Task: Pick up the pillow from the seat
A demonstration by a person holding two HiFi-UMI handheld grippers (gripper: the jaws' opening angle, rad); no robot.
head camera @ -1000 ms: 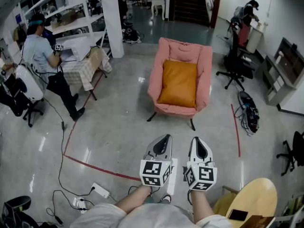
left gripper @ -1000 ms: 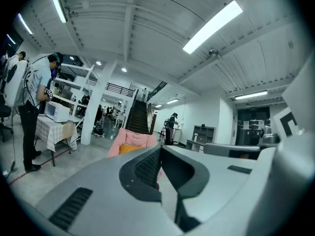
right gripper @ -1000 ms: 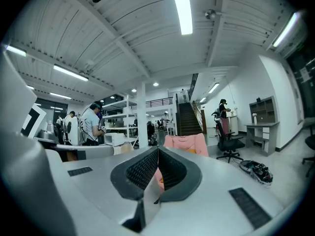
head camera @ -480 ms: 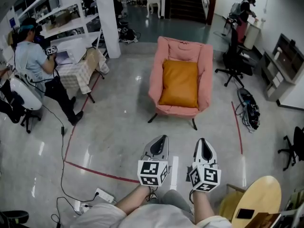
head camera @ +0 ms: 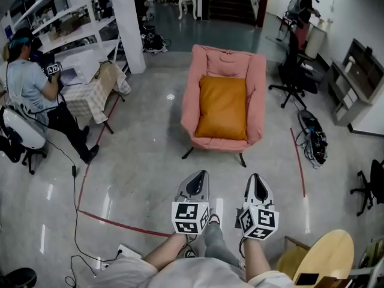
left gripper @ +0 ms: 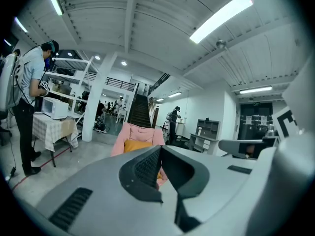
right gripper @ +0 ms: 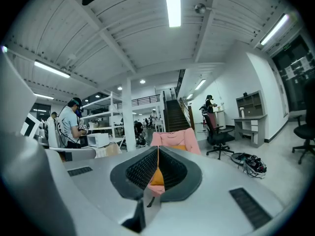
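Observation:
An orange pillow (head camera: 222, 108) lies on the seat of a pink armchair (head camera: 198, 80) in the middle of the head view, well ahead of both grippers. My left gripper (head camera: 200, 180) and right gripper (head camera: 257, 181) are held side by side low in that view, both shut and empty, pointing at the chair. In the left gripper view the pillow (left gripper: 136, 145) and armchair (left gripper: 140, 133) show just above the closed jaws. Through the right gripper view's closed jaws a strip of the pillow (right gripper: 157, 177) shows below the armchair (right gripper: 173, 139).
A person (head camera: 27, 86) stands at a cloth-covered table (head camera: 90, 92) at the left. A white pillar (head camera: 127, 23) rises behind it. Office chairs (head camera: 292, 77), a cable pile (head camera: 313, 140) and red floor tape (head camera: 298, 167) lie right of the armchair. A round wooden table (head camera: 324, 258) sits at lower right.
The view has advanced toward the armchair, which now appears slightly larger and lower-left in frame. Both grippers keep their places and stay shut.

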